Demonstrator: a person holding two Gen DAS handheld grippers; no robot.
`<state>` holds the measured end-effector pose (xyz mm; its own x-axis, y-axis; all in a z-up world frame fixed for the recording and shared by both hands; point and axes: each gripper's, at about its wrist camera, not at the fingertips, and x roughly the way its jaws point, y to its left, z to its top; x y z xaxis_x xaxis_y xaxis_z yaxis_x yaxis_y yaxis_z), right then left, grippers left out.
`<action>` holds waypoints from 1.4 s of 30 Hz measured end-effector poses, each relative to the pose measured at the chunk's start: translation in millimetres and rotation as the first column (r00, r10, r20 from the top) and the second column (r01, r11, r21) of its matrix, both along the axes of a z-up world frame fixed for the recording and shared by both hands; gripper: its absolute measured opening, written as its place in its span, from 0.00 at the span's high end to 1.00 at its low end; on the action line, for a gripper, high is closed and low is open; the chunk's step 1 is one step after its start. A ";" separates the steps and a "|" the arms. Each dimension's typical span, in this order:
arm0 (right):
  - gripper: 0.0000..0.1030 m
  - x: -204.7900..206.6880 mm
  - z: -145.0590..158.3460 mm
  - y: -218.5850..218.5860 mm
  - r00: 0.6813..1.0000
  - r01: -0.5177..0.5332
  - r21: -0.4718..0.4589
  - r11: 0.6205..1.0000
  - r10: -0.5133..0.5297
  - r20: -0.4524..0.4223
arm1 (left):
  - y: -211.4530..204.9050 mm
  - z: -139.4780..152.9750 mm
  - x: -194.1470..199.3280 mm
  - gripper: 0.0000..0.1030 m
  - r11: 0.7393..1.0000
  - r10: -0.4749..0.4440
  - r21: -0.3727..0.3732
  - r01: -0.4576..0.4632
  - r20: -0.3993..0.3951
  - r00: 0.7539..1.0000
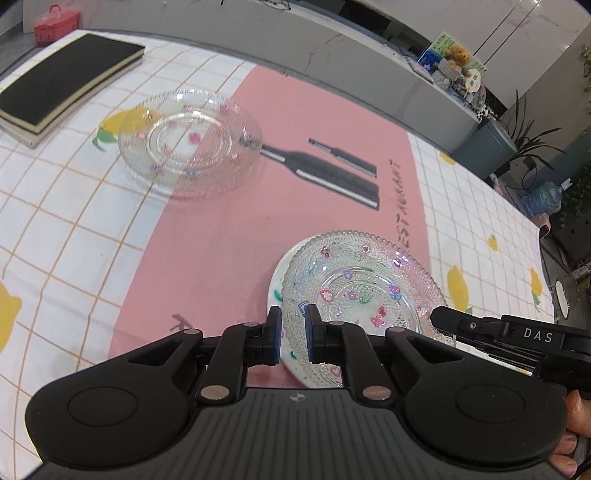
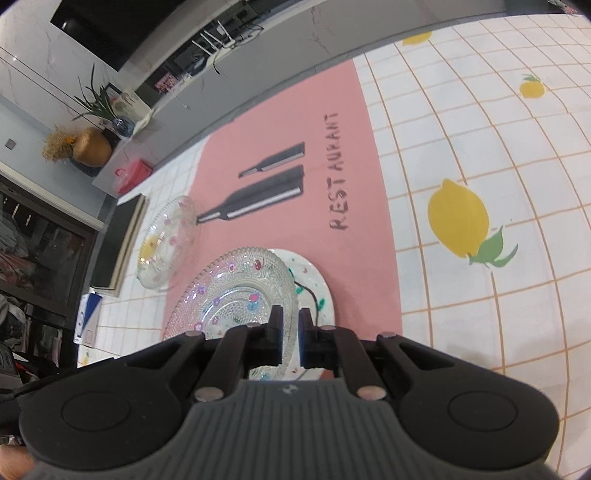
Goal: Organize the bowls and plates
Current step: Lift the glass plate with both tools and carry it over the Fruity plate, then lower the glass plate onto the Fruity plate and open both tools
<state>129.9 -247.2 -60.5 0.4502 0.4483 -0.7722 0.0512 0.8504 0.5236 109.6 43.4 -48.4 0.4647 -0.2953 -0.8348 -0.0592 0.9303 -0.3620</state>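
A clear glass plate with coloured flower marks (image 1: 364, 288) lies tilted on a white painted plate (image 1: 291, 363) on the pink mat. My left gripper (image 1: 293, 334) is shut on its near rim. My right gripper (image 2: 290, 338) is shut on the rim of the same glass plate (image 2: 236, 295), above the white plate (image 2: 317, 288); its finger also shows in the left wrist view (image 1: 443, 317). A second clear glass plate (image 1: 190, 142) sits farther off on the mat's left edge, and shows in the right wrist view (image 2: 166, 243).
A pink mat (image 1: 221, 240) printed with cutlery lies on a lemon-print checked tablecloth (image 2: 480, 166). A black book (image 1: 62, 79) lies at the far left. A red box (image 1: 55, 22) stands beyond it. The table's far edge meets a grey counter (image 1: 351, 59).
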 end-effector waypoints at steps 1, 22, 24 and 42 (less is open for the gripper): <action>0.94 0.7 -1.9 0.8 1.000 -0.001 -0.005 1.000 0.001 -0.003 | -0.1 -2.1 0.3 0.86 1.000 0.001 0.002 -0.001 -0.004 1.000; 0.93 12.7 -16.2 7.3 0.999 -0.015 -0.053 0.998 0.013 -0.037 | -9.1 -16.0 11.3 0.86 0.998 -0.020 0.063 0.021 -0.028 0.999; 0.93 13.2 -15.3 9.2 0.999 -0.024 -0.064 0.998 0.022 -0.034 | -10.2 -17.0 12.0 0.86 0.997 -0.021 0.074 0.024 -0.031 0.999; 0.83 13.6 -6.3 44.9 0.975 -0.188 -0.340 0.921 0.216 0.046 | -23.1 -14.8 14.7 0.85 0.986 -0.044 0.159 0.049 -0.036 0.998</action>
